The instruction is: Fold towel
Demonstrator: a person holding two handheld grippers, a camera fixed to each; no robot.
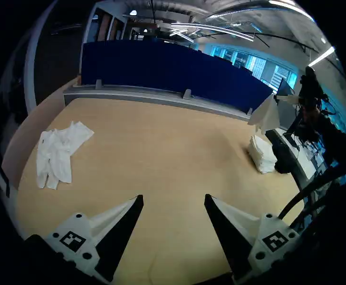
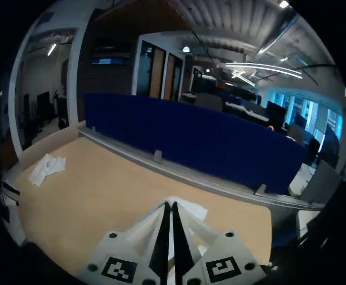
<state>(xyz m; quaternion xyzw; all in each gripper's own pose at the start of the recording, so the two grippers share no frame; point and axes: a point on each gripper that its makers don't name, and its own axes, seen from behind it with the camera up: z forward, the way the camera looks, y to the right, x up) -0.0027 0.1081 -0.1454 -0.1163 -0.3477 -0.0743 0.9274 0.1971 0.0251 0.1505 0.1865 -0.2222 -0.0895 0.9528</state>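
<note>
Low over the wooden table (image 1: 173, 142), my left gripper (image 1: 173, 199) is open with nothing between its fingers. Far to its right, a white towel (image 1: 266, 114) hangs in the air from my right gripper (image 1: 292, 99), above a stack of folded white towels (image 1: 262, 154). In the right gripper view, the right gripper (image 2: 169, 204) is shut on that white towel (image 2: 189, 209), and a thin strip of cloth shows between the fingers. A crumpled pile of white towels (image 1: 54, 152) lies at the table's left side, also seen as the crumpled pile (image 2: 47, 168) in the right gripper view.
A blue partition (image 1: 173, 71) on a grey rail (image 1: 149, 97) runs along the table's far edge. A black chair and desk clutter (image 1: 311, 156) stand past the right edge. The person's arm (image 1: 332, 137) is at the right.
</note>
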